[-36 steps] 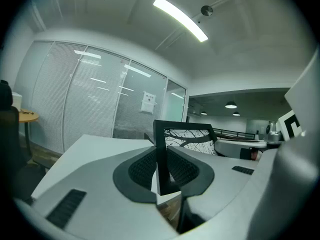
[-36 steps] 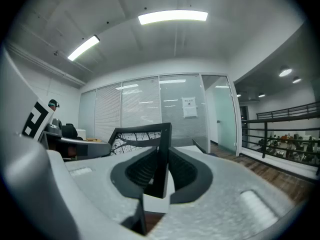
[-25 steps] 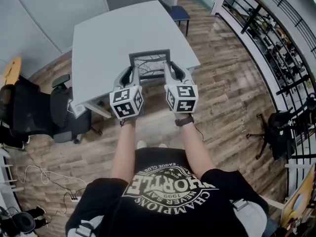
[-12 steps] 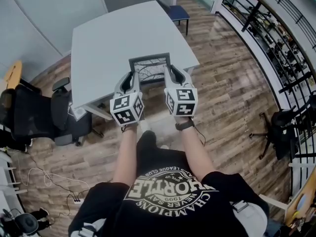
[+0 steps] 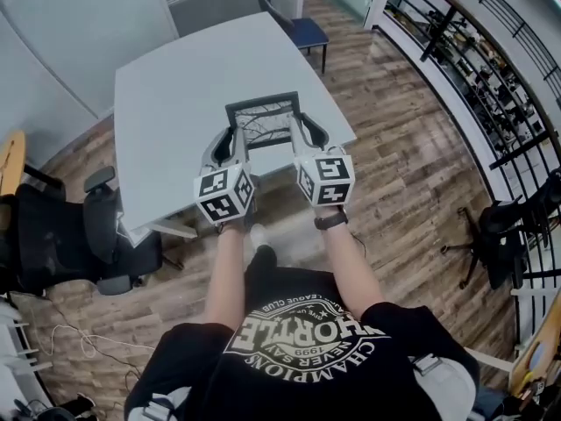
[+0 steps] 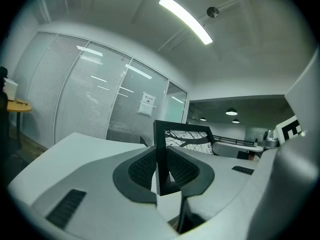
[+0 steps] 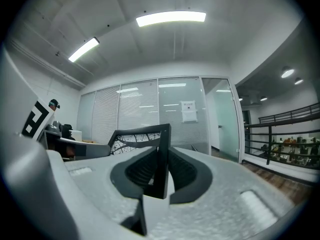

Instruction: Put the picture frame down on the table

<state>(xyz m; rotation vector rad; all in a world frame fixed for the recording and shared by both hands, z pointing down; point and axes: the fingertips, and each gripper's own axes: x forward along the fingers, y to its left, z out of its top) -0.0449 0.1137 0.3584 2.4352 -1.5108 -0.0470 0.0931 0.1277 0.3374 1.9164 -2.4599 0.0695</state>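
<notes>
A black picture frame [image 5: 264, 118] with a branch pattern is held between both grippers, above the near edge of the white table [image 5: 175, 95]. My left gripper [image 5: 235, 139] is shut on the frame's left side bar [image 6: 161, 156]. My right gripper [image 5: 296, 135] is shut on its right side bar [image 7: 161, 159]. In both gripper views the bar stands upright between the black ribbed pads [image 6: 142, 166] [image 7: 182, 171]. I cannot tell whether the frame touches the table top.
A black office chair [image 5: 79, 235] stands left of the table and a blue chair [image 5: 302, 26] at its far side. A black railing [image 5: 491, 68] runs along the right, with another black chair [image 5: 504, 235] near it. Wood floor surrounds the table.
The person has stepped closer to the table and both grippers carried the frame slightly forward over its near edge. Both grips stay as they were.
</notes>
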